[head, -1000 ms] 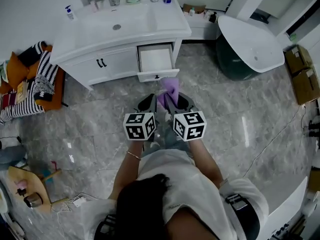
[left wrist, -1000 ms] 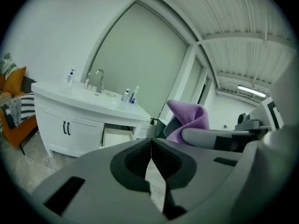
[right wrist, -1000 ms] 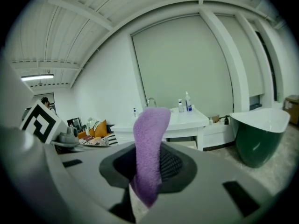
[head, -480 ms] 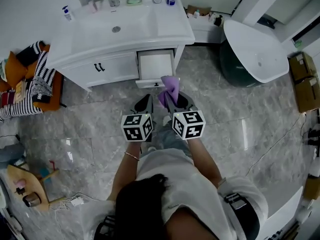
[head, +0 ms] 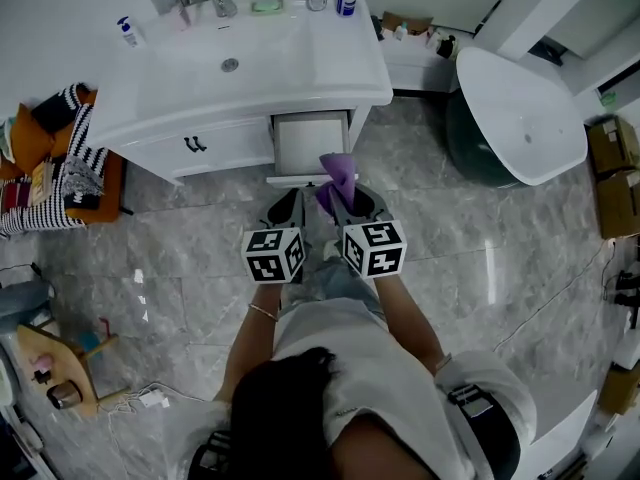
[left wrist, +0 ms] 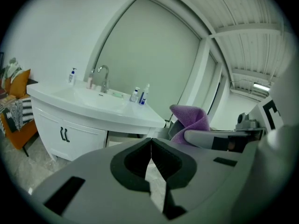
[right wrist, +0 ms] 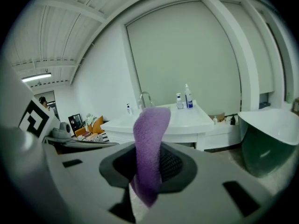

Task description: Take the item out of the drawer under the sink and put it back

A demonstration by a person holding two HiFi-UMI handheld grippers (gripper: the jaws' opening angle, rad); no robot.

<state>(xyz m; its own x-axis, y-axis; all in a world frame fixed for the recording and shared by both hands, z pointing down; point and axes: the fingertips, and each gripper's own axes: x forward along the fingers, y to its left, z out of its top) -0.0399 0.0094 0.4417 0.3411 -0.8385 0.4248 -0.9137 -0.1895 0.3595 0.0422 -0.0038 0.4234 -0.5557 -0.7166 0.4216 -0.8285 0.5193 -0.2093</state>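
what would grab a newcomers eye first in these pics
The fuzzy purple cloth stands out most, pinched upright in the right gripper just in front of the vanity. Behind it, the open white drawer under the white sink counter shows only its bare bottom. The left gripper sits alongside, jaws together on nothing.

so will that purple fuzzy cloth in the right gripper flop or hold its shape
Probably floppy: the purple fuzzy cloth bends over above the right gripper instead of standing straight. Likely light, since one narrow pinch carries it. Its nappy surface looks unlikely to slip.
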